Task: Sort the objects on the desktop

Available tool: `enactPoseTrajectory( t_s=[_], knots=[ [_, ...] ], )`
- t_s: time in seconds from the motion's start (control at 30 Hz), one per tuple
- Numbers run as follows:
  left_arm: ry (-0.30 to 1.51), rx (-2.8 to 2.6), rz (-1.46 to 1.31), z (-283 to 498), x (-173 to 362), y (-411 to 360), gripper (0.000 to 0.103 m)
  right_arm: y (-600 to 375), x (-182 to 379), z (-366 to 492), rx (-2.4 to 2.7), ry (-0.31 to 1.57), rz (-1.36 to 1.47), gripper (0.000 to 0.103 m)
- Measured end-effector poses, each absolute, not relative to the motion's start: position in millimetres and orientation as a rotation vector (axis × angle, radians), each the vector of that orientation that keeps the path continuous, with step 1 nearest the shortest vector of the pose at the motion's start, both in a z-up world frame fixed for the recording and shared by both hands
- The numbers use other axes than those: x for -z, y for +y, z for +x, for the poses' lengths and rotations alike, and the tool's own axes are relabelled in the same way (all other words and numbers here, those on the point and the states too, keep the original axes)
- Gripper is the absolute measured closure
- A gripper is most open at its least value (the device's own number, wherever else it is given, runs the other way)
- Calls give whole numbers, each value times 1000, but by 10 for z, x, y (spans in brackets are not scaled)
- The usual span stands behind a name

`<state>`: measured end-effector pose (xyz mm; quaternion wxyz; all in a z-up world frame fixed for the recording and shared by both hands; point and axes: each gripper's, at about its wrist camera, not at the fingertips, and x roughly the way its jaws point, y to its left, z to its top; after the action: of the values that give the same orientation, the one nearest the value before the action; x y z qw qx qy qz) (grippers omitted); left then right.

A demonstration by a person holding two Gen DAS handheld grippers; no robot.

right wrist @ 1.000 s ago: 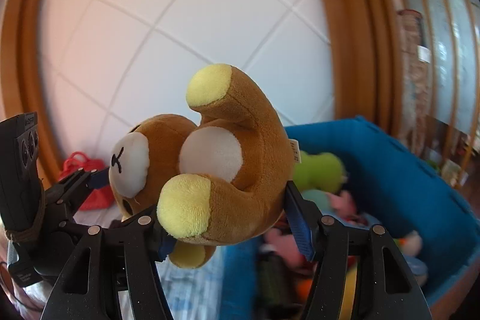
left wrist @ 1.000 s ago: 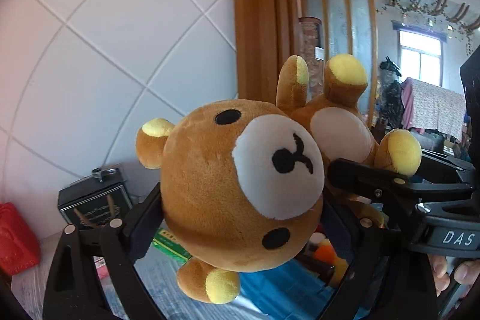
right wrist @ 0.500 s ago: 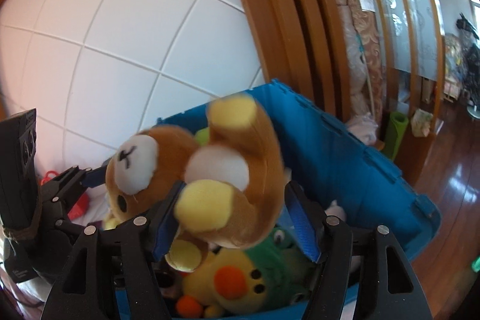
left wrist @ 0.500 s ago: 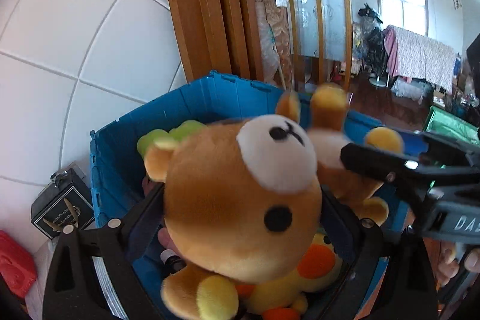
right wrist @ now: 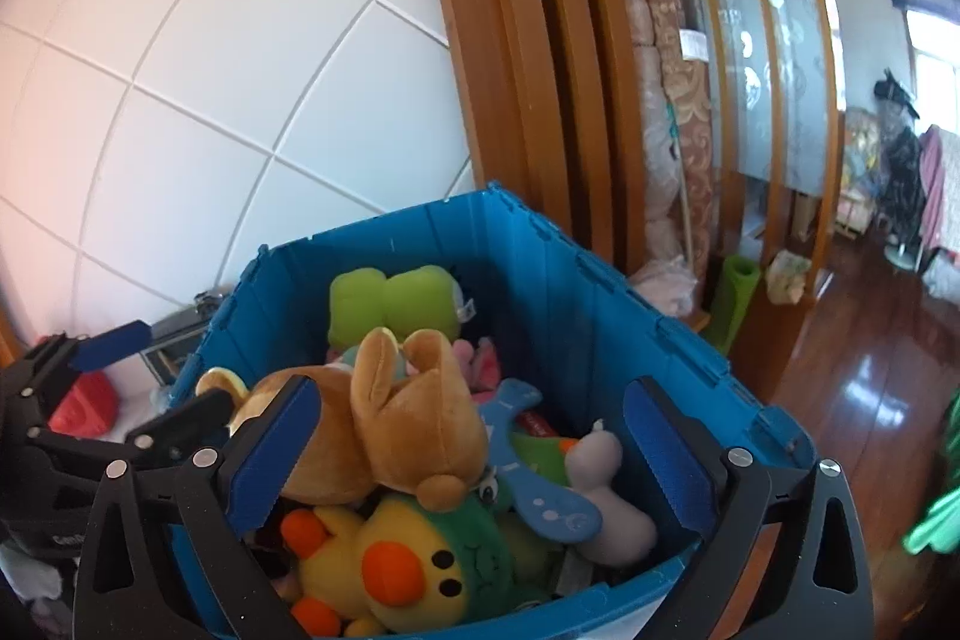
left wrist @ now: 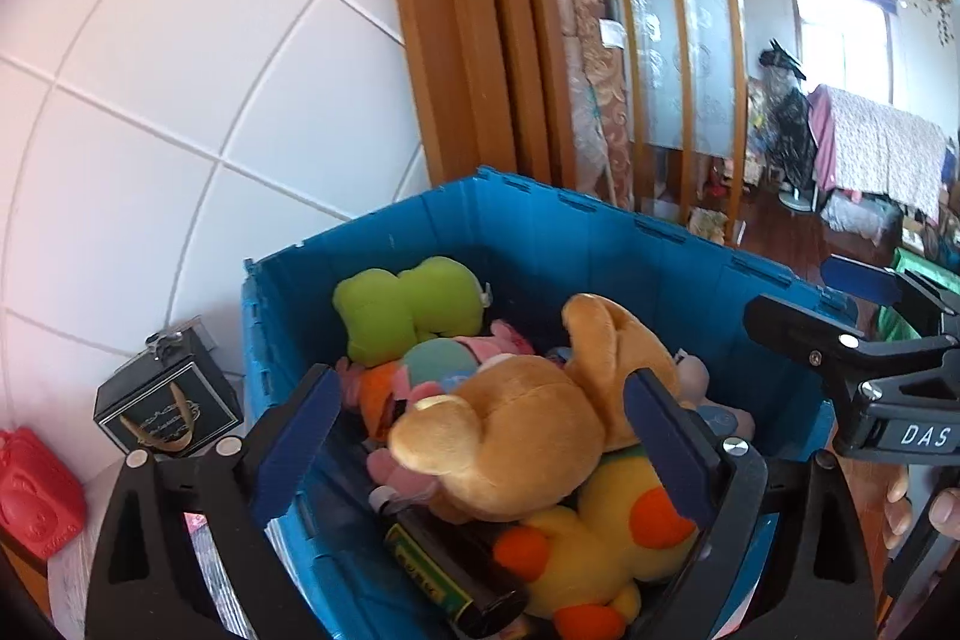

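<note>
Released since the earlier frames, the brown bear plush (left wrist: 528, 436) is now seen lying in the blue crate (left wrist: 600, 244), on top of the yellow duck plush (left wrist: 600, 550) and other toys. To the left, a black gift box (left wrist: 165, 409) and a red object (left wrist: 33, 496) are noted beside the crate. Left hand-held gripper (left wrist: 480, 442): jaws spread wide, nothing pressed. Right hand-held gripper (right wrist: 474, 448): jaws just opened to their widest, bear lying loose between them.

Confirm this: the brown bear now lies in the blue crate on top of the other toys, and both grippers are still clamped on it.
Not quite. The brown bear does lie in the blue crate on the other toys, but both wrist views show the left gripper and right gripper open, jaws clear of it.
</note>
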<state>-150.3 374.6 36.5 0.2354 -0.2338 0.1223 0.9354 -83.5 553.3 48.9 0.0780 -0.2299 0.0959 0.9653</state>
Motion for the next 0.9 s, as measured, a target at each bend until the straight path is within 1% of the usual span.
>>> enactPoseTrajectory(
  t_s=[0.13,0.23,0.33,0.47,0.7,0.9],
  knots=[
    [279,-2609,-598,-1451,-436,3475,7,5361,-554,-831,-2877,202,-640,0],
    [284,-2672,-576,-1377,-458,3323,6,5206,-596,-830,-2872,153,-609,0],
    [283,-2722,-602,-1319,-432,3203,4,5070,-611,-827,-2860,129,-608,0],
    [216,-2709,-689,-1328,-368,3051,4,4906,-603,-809,-2829,90,-634,0],
    [151,-2661,-735,-1288,-291,2879,4,4793,-552,-717,-2793,82,-663,0],
    [198,-2657,-707,-1198,-286,2893,4,4749,-513,-676,-2767,96,-682,0]
  ],
)
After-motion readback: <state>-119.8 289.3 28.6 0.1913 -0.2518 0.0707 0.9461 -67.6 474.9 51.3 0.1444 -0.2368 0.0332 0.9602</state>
